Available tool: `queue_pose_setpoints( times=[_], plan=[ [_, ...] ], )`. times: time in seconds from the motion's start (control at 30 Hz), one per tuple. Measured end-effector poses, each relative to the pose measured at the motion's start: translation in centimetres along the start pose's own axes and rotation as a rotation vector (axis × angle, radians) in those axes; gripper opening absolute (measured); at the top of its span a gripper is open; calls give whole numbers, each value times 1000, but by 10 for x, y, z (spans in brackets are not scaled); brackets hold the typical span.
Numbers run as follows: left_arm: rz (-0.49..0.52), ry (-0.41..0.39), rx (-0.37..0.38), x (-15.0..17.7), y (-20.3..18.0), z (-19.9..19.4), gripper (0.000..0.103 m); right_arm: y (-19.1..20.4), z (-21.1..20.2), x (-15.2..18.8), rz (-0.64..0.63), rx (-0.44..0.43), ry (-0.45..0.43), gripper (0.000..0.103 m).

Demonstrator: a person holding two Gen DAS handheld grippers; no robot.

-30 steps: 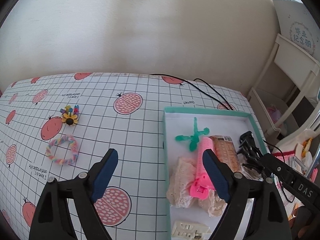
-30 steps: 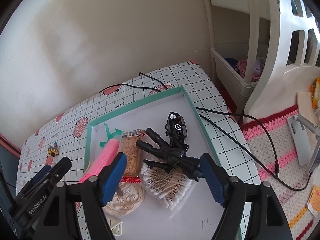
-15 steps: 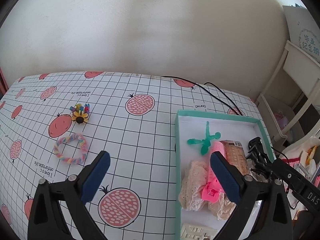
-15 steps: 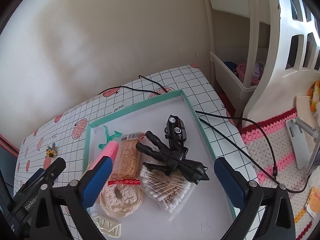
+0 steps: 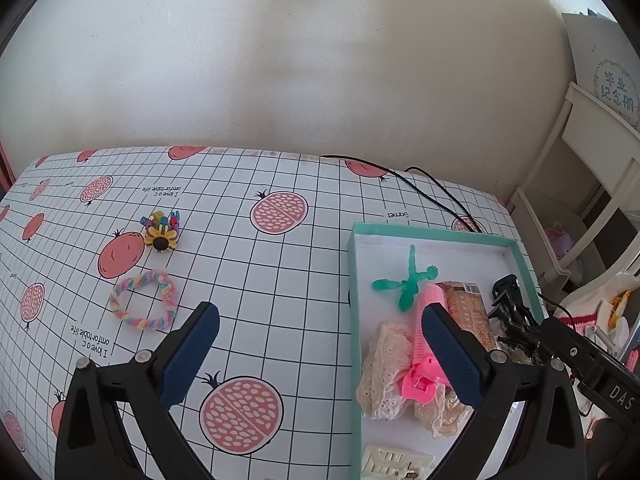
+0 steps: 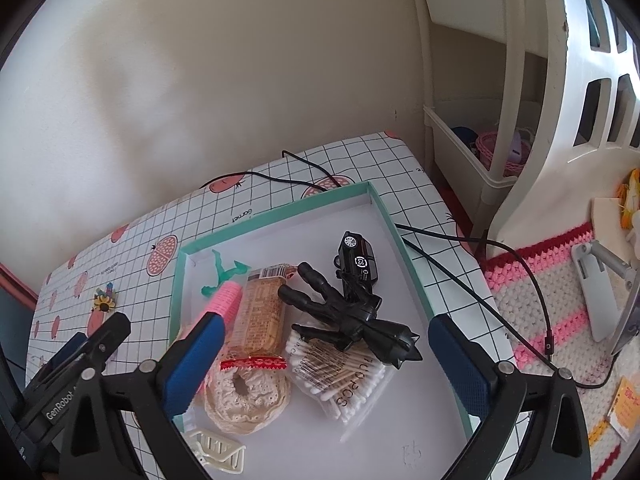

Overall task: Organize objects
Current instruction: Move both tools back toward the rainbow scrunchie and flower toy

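Note:
A teal-rimmed white tray (image 5: 432,234) (image 6: 280,210) sits at the table's right end. It holds a pink hair roller (image 5: 426,324) (image 6: 224,300), a green figure (image 5: 408,282), a snack bar (image 6: 260,316), lace trim (image 6: 244,396), cotton swabs (image 6: 340,372), a black toy hand (image 6: 340,312) and a black toy car (image 6: 358,260). A pastel braided hair tie (image 5: 144,300) and a sunflower clip (image 5: 161,232) (image 6: 105,300) lie on the cloth to the left. My left gripper (image 5: 320,356) is open, empty, straddling the tray's left rim. My right gripper (image 6: 328,360) is open above the tray.
A black cable (image 5: 432,188) (image 6: 480,280) runs across the table's far right corner and down to the floor. A white shelf unit (image 6: 480,152) stands right of the table, with a crocheted rug (image 6: 552,300) below. A wall backs the table.
Both grippers have pulled back and risen, so the tray and table look smaller and lower. The right jaws have spread wider. Nothing on the table has moved.

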State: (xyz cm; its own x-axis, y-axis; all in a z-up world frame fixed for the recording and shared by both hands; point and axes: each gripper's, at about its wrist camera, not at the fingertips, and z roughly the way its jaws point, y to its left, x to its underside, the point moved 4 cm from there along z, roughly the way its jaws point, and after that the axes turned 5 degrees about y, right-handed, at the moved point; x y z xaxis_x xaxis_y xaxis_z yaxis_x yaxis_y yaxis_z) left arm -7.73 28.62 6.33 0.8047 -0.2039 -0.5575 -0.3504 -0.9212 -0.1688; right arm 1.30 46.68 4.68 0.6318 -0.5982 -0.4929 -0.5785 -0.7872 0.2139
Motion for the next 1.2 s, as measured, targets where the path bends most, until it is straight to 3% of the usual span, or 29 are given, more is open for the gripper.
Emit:
queue_pose_setpoints(
  times=[0.47, 1.2],
  plan=[
    [-51, -2, -2, -12, 34, -8, 101, 28, -4, -1, -38, 0, -6, 103],
    [-252, -27, -83, -21, 181, -26, 101, 141, 12, 12, -145, -88, -6, 103]
  ],
)
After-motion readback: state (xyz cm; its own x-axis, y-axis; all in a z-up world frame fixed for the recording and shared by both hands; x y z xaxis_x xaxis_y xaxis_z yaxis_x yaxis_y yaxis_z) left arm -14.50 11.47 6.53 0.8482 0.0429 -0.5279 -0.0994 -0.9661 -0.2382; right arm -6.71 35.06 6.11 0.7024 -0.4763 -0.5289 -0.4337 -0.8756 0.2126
